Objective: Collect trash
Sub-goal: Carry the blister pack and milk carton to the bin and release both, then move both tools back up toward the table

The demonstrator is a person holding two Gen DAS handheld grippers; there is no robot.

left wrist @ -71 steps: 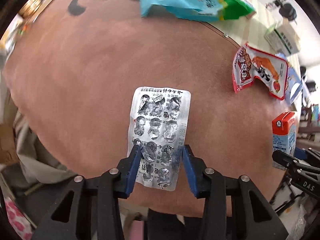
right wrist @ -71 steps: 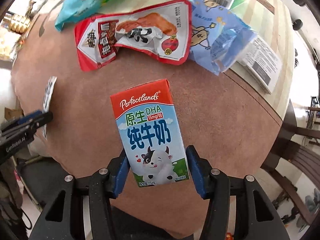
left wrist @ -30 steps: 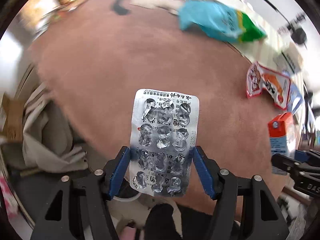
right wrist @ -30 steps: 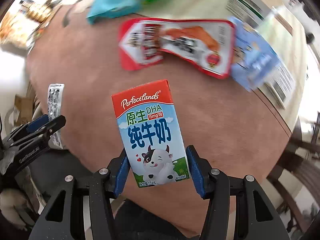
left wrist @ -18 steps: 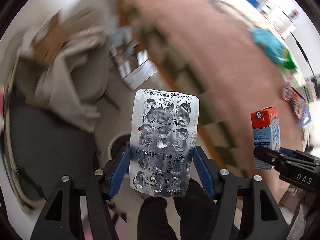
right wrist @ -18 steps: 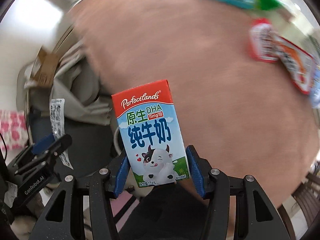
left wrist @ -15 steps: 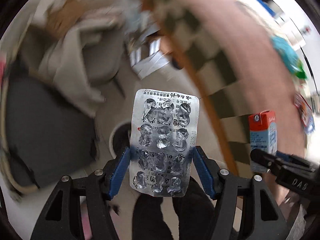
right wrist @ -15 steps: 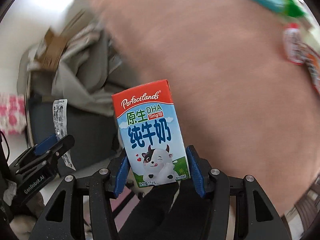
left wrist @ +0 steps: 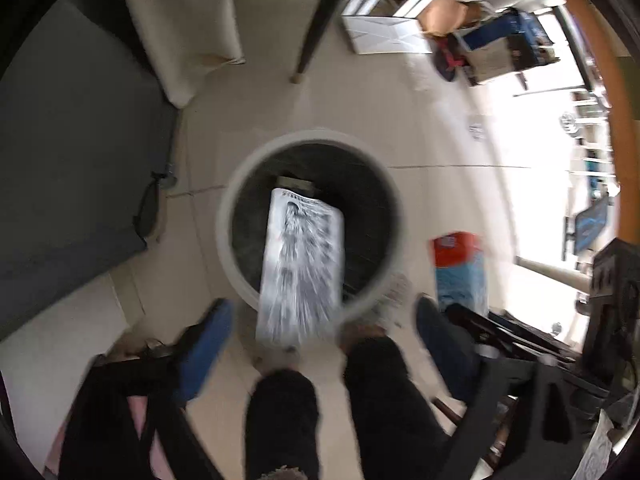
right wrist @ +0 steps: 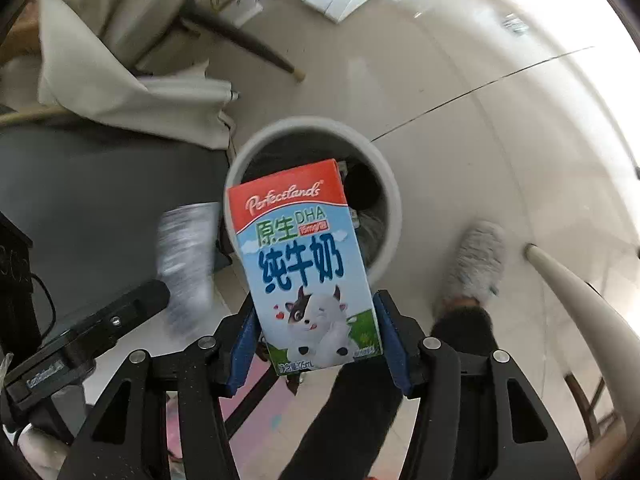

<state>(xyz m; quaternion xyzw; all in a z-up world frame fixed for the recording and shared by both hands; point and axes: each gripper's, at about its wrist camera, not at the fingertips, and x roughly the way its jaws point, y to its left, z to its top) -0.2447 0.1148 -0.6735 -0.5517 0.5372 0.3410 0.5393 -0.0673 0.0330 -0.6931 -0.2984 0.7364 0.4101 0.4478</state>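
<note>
Left gripper [left wrist: 320, 336] has its jaws wide apart, pill sheet [left wrist: 302, 268] dropping toward the bin [left wrist: 308, 220] at 12 o'clock, while the right gripper [right wrist: 316, 344] is clamped on the milk carton [right wrist: 308, 268], probably next to let go.

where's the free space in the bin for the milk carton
The right half of the bin beside the milk carton looks dark and open. The left is crowded: the pill sheet is falling there, above a box already inside.
</note>
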